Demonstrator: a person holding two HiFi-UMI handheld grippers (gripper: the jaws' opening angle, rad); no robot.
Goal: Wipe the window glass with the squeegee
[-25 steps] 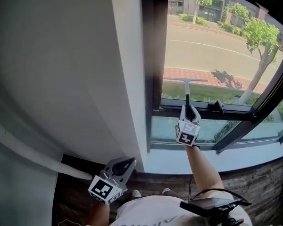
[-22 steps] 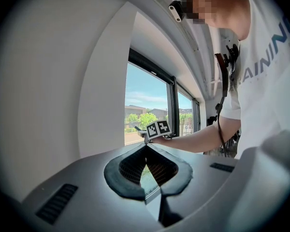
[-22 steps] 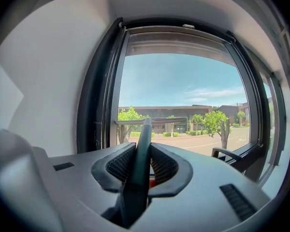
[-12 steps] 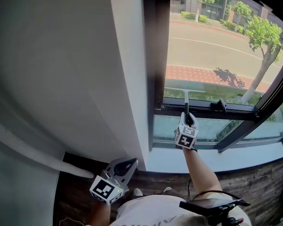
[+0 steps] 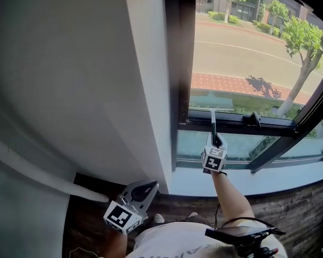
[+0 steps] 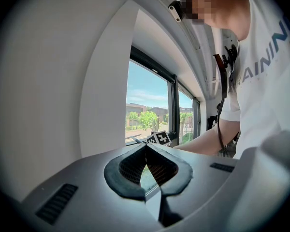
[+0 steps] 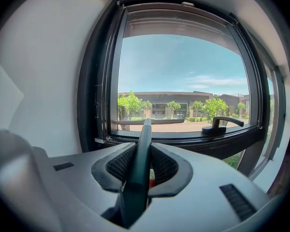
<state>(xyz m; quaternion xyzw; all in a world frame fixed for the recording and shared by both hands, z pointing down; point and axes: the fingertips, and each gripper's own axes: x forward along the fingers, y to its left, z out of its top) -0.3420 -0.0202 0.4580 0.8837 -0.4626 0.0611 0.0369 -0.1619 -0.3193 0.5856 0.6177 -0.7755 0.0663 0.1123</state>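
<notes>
The squeegee (image 5: 212,123) has slid down the window glass (image 5: 242,52) since a second ago. The right gripper (image 5: 215,138) has dropped a bit with it, and the blade (image 7: 145,122), which sat higher on the pane, is now down just above the bottom rail of the dark frame (image 5: 177,63).

The right gripper is clamped on the squeegee's dark handle. In the right gripper view the handle runs straight up between the two padded jaws, and they're squeezed onto it from both sides. The blade is straight ahead of those jaws, lying level across the low part of the glass. I can't tell for sure whether its edge actually touches the pane. The black window handle (image 7: 224,123) sits on the rail off to that gripper's right, apart from the blade. The person's forearm (image 5: 229,192) trails back from the gripper over the white sill (image 5: 269,184).

The left gripper (image 5: 144,187) is doing nothing much – it hangs low and well to the left of the right one, down beside the white wall (image 5: 70,79). In the left gripper view its jaws are pressed together at the tips with nothing held in them. Looking along them you can see the right gripper's marker cube out ahead by the window
</notes>
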